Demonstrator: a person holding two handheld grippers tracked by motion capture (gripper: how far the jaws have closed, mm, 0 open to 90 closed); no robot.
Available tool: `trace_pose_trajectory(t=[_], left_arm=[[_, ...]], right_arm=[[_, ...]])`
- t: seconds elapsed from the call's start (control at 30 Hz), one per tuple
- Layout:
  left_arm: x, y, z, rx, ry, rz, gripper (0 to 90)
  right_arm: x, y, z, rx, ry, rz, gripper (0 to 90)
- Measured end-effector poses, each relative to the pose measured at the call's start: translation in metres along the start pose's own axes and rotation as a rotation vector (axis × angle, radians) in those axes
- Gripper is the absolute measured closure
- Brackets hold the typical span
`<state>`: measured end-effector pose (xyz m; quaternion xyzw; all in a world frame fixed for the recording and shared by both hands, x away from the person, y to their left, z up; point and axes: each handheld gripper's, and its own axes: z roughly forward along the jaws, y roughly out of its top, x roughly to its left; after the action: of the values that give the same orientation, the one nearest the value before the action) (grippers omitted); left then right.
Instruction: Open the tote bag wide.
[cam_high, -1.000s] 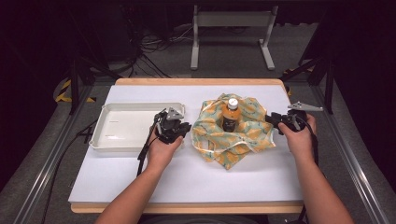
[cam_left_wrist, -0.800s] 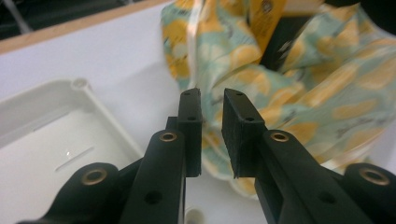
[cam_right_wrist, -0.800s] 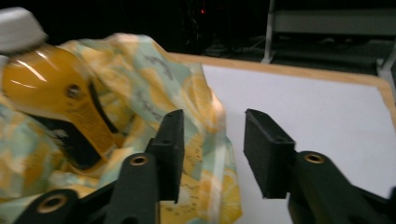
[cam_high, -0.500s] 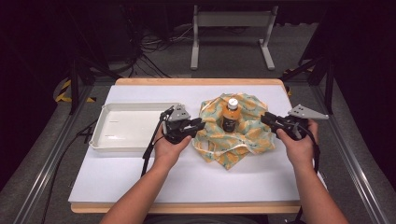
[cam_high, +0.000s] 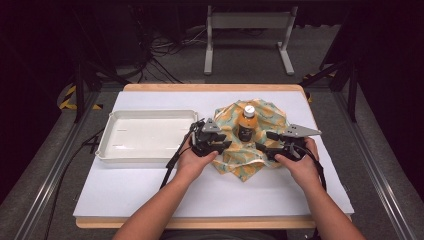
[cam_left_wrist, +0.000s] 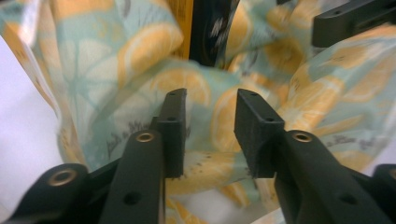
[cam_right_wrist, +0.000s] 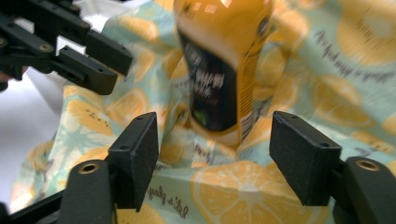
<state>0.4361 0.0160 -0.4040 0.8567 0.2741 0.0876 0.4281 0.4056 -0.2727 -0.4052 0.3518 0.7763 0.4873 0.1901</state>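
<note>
The left gripper (cam_high: 223, 145) and the right gripper (cam_high: 264, 142) had both just been opening, and neither pinched anything. The bottle (cam_high: 247, 122) stood upright on the lemon cloth (cam_high: 239, 165), at about 12 o'clock from both grippers. A white tray (cam_high: 145, 137) sat at 9 o'clock from the cloth.

Black tongs (cam_high: 227, 146), brass-ringed screw holes, trailing cables

Cloth (cam_high: 235, 162) pale mint with yellow lemon slices; bottle (cam_high: 247, 122) orange, dark label, white cap; tray (cam_high: 145, 154) white; table (cam_high: 150, 190) white, wood-edged.
</note>
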Motion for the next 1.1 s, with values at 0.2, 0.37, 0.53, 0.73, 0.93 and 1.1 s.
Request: trace_pose_trajectory(t=[0.2,0.37,0.53,0.73,0.93,1.1], left_arm=[[0.003,-0.007,0.01,0.063,0.011,-0.019,59.2],[0.005,-0.012,0.015,0.102,0.021,-0.021,58.8],[0.007,-0.014,0.016,0.115,0.023,-0.03,58.7],[0.009,-0.017,0.017,0.134,0.015,-0.042,58.4],[0.009,-0.017,0.014,0.128,-0.005,-0.049,54.0],[0.008,-0.013,0.001,0.047,-0.029,-0.049,49.2]], right_arm=[[0.002,-0.018,0.01,0.08,0.029,-0.041,28.7],[-0.001,-0.029,0.016,0.145,0.051,-0.049,21.4],[-0.002,-0.036,0.016,0.181,0.057,-0.078,16.2],[0.002,-0.038,0.015,0.255,0.043,-0.119,14.8],[0.004,-0.039,0.01,0.315,0.004,-0.139,15.7],[0.005,-0.034,0.006,0.272,-0.01,-0.157,18.4]])
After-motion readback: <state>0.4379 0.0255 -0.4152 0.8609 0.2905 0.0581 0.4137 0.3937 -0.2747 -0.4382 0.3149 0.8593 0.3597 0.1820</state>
